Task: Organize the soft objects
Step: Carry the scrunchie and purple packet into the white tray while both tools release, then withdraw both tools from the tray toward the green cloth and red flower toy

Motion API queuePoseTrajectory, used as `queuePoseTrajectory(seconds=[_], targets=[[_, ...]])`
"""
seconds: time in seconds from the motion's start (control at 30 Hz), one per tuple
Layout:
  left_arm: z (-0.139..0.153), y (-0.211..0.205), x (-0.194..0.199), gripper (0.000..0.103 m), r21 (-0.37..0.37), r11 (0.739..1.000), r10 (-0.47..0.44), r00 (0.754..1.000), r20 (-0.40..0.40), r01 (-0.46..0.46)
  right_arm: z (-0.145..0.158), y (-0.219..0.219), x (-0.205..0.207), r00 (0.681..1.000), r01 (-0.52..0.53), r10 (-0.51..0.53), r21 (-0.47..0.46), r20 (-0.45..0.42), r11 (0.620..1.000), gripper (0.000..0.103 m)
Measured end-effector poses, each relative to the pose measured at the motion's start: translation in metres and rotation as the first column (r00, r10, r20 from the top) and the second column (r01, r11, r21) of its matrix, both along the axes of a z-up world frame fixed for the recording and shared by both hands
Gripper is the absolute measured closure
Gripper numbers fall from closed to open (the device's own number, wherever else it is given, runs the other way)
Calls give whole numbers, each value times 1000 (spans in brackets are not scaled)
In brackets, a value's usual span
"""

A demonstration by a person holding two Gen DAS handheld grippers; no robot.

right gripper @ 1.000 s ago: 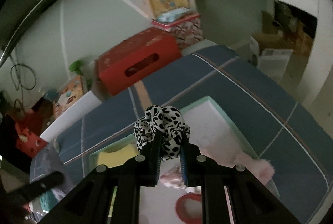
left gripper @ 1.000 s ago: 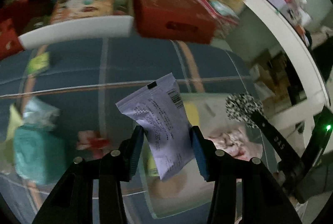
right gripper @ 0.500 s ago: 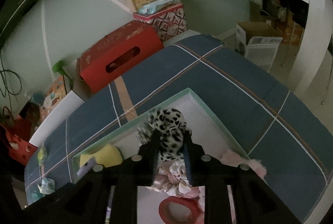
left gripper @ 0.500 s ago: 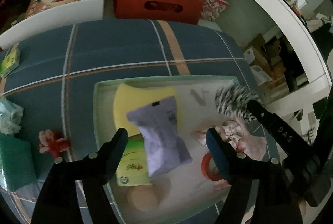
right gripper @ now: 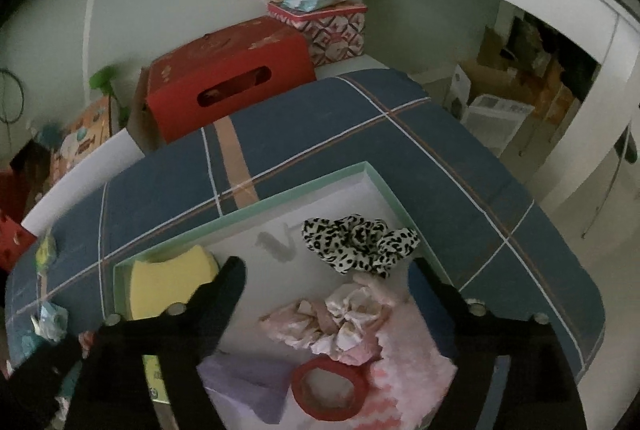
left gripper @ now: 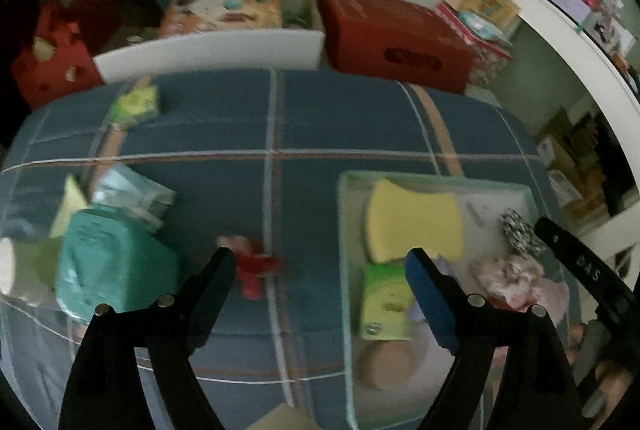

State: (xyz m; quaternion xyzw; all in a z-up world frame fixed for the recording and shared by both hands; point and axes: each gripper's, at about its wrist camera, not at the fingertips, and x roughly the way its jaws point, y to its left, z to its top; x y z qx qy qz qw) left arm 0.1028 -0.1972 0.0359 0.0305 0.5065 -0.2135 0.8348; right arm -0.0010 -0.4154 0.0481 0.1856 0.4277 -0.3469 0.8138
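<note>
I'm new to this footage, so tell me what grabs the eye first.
The shallow mint-rimmed tray on the blue plaid bedspread stands out, with a leopard-print scrunchie lying loose near its far corner and a yellow sponge at its left end. Behind the bed, a red cardboard box with a handle slot draws the eye. Left of the tray, a teal pack lies on the bedspread.

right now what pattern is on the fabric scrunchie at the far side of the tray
Black spots on white, a leopard-style print, on the fabric scrunchie; clearest in the right wrist view.
</note>
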Motion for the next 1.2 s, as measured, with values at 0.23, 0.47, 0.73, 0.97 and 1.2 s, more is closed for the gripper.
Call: queuePoseTrajectory(seconds=[0.23, 0.47, 0.73, 0.97, 1.2], targets=[[5, 33, 11, 6, -16, 996, 87, 996, -2, -87, 6, 19, 12, 999, -41, 40, -40, -21, 998, 6], [20, 96, 20, 6, -53, 971, 237, 971, 37, -234, 13, 61, 35, 980, -193, 194, -32, 35, 981, 6], [30, 187, 28, 6, -88, 899, 434, 899, 53, -429, 13, 127, 67, 925, -375, 377, -43, 46, 926, 6], [24, 241, 27, 6, -89, 844, 533, 845, 41, -528, -3, 172, 90, 874, -484, 484, -5, 42, 875, 6], [20, 253, 54, 6, -92, 862, 500, 866, -4, -498, -17, 196, 103, 839, -544, 544, 6, 20, 839, 7]])
